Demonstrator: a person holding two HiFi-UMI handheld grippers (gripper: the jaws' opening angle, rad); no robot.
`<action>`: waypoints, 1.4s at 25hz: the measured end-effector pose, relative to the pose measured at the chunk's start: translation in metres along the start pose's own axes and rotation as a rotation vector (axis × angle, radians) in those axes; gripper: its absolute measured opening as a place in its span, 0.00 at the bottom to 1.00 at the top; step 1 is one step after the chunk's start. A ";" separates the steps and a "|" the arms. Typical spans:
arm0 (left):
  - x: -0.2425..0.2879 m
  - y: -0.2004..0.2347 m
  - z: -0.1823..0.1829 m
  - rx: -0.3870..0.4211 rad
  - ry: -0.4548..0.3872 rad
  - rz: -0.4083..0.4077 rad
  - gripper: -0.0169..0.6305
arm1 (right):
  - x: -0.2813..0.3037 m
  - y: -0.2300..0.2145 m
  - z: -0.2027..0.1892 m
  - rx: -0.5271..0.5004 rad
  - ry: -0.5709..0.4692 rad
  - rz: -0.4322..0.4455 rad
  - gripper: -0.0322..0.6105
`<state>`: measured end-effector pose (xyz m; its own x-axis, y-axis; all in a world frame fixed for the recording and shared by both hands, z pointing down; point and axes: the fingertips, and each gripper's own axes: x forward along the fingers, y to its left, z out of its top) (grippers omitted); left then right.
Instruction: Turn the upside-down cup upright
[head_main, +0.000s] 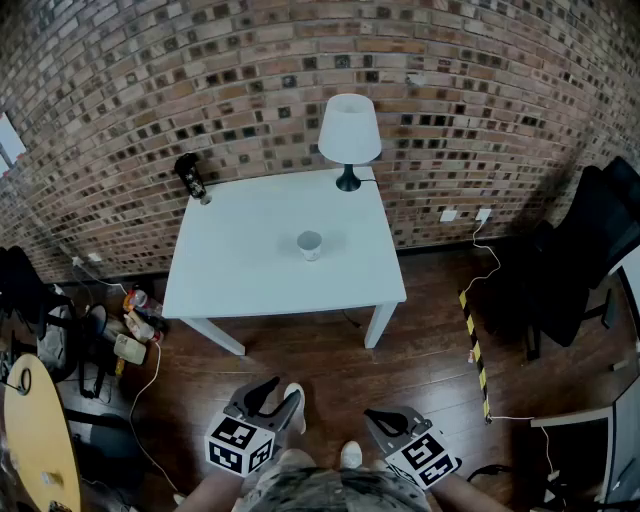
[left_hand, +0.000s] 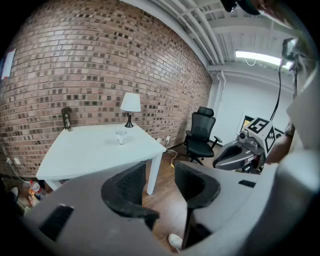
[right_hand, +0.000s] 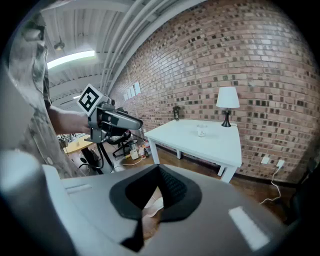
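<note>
A small pale cup (head_main: 310, 245) stands alone near the middle of the white table (head_main: 250, 280); it also shows as the cup (left_hand: 120, 137) and the cup (right_hand: 201, 130), too small to tell which way up. Both grippers are held low over the wooden floor, well short of the table. My left gripper (head_main: 283, 390) (left_hand: 160, 170) has its jaws apart with nothing between them. My right gripper (head_main: 375, 415) (right_hand: 159, 170) has its jaws together at the tips, holding nothing. Each gripper view also catches the other gripper off to the side.
A white-shaded lamp (head_main: 349, 135) and a dark figurine (head_main: 190, 175) stand at the table's far edge against the brick wall. A black office chair (head_main: 580, 260) is at right, striped floor tape (head_main: 475, 350) beside it. Bags and clutter (head_main: 130, 330) lie at left, near a yellow round table (head_main: 35, 440).
</note>
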<state>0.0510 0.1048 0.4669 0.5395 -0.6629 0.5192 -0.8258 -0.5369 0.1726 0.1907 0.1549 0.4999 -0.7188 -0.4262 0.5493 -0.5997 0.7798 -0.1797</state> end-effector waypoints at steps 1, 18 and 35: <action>0.014 0.012 0.007 0.010 -0.006 0.004 0.30 | 0.007 -0.012 0.002 0.003 0.004 -0.013 0.05; 0.272 0.241 0.095 0.110 0.112 0.007 0.51 | 0.145 -0.164 0.121 0.069 0.099 -0.160 0.05; 0.386 0.266 0.073 0.113 0.253 0.206 0.60 | 0.150 -0.290 0.138 -0.055 0.226 0.017 0.05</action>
<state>0.0515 -0.3322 0.6526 0.2934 -0.6205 0.7272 -0.8822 -0.4688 -0.0441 0.2079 -0.1982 0.5222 -0.6278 -0.3045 0.7163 -0.5640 0.8122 -0.1491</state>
